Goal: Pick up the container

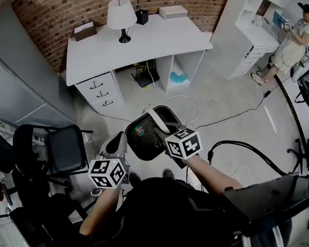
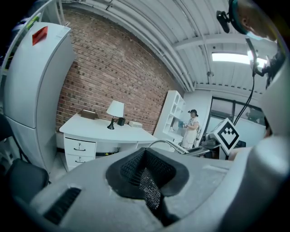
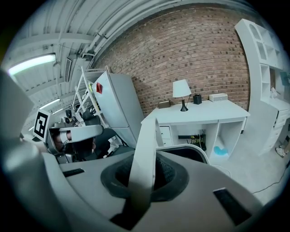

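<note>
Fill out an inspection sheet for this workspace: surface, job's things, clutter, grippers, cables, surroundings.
Surface: grey concrete floor beneath the person.
Job's things: black mesh container with white rim, held between both grippers.
Clutter: small red-and-green item inside the container.
Grippers: left gripper shut on the mesh wall; right gripper shut on the white rim.
Cables: black cable and white cable trail over the floor.
Surroundings: white desk with white lamp, red brick wall, black chair, person at white shelves.

chair (image 1: 66,149) close left | desk (image 1: 137,44) ahead | floor (image 1: 221,93) open beyond container (image 1: 145,140)
</note>
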`<state>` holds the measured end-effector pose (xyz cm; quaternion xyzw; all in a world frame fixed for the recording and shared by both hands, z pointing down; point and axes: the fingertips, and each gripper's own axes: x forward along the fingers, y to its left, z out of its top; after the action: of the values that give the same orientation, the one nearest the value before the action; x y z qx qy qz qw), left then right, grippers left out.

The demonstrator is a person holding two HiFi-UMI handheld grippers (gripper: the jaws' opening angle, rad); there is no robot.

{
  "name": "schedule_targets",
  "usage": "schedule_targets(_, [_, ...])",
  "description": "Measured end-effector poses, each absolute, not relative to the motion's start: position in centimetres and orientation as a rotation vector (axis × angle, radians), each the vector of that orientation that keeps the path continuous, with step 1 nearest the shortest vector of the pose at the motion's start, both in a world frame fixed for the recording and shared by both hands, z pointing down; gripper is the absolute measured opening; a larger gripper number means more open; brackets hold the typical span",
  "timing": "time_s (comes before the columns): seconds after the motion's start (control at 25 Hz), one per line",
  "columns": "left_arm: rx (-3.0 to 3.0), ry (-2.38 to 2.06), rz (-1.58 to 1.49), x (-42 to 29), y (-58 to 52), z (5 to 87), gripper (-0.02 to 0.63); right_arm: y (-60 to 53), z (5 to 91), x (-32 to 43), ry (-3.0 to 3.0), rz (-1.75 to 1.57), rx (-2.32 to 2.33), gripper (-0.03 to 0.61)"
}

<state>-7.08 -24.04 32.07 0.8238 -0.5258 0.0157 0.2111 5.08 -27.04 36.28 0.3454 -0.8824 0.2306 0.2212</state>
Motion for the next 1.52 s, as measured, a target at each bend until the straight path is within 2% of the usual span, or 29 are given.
schedule_targets(1.52, [2.321,-1.523,0.021,-6.7,-24.0,30.4,0.011,-26.9,34.4,6.3,-2.468,0.623,0.969,0.037])
